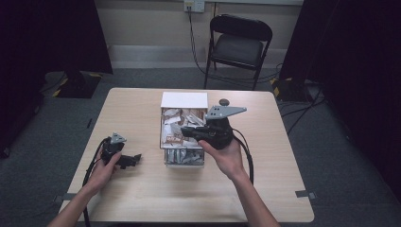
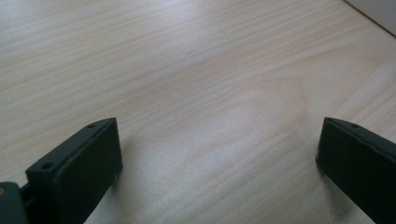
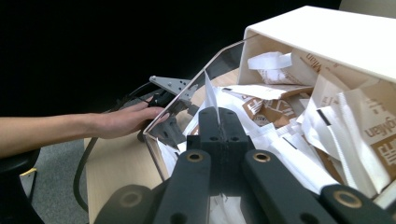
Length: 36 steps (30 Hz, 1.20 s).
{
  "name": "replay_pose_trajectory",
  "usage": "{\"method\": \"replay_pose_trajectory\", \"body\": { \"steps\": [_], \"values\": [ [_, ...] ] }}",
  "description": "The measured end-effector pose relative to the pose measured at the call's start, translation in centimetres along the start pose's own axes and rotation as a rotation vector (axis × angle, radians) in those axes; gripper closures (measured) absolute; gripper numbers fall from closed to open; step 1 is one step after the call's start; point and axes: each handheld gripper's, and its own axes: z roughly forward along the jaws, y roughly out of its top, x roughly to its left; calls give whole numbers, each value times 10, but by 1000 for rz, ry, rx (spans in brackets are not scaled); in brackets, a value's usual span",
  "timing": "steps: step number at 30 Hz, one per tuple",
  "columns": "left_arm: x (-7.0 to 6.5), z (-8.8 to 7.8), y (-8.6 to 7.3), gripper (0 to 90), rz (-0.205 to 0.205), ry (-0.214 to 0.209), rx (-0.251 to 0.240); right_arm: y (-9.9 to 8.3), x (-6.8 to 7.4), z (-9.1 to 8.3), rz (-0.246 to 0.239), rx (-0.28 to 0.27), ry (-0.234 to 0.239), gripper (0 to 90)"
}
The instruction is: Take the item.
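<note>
A clear box [image 1: 163, 124] with a white cover [image 1: 184, 100] at its far end stands mid-table, packed with white and brown paper sachets [image 1: 177, 135]. My right gripper [image 1: 185, 131] reaches into it from the right. In the right gripper view its jaws [image 3: 218, 116] are shut on a thin white sachet [image 3: 208, 93] that sticks up between them, above the heap of sachets [image 3: 275, 109] and next to the box's clear wall [image 3: 187, 98]. My left gripper [image 1: 136, 159] rests low on the table left of the box; its jaws [image 2: 219, 126] stand wide open over bare wood.
The wooden table [image 1: 142, 198] has bare room in front and on both sides of the box. A small dark round object [image 1: 224, 101] lies behind the box. A black folding chair [image 1: 239, 45] stands beyond the far edge.
</note>
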Motion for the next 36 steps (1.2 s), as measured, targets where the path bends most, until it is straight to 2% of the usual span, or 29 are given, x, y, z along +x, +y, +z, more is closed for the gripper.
{"method": "replay_pose_trajectory", "body": {
  "steps": [21, 36],
  "values": [
    [0, 0, 0, 0, 0, -1, 0, 7, 2, -16, -15, -46, -12, 900],
    [0, 0, 0, 0, 1, -2, 3, 13, 9, -30, -40, -84, -17, 900]
  ]
}}
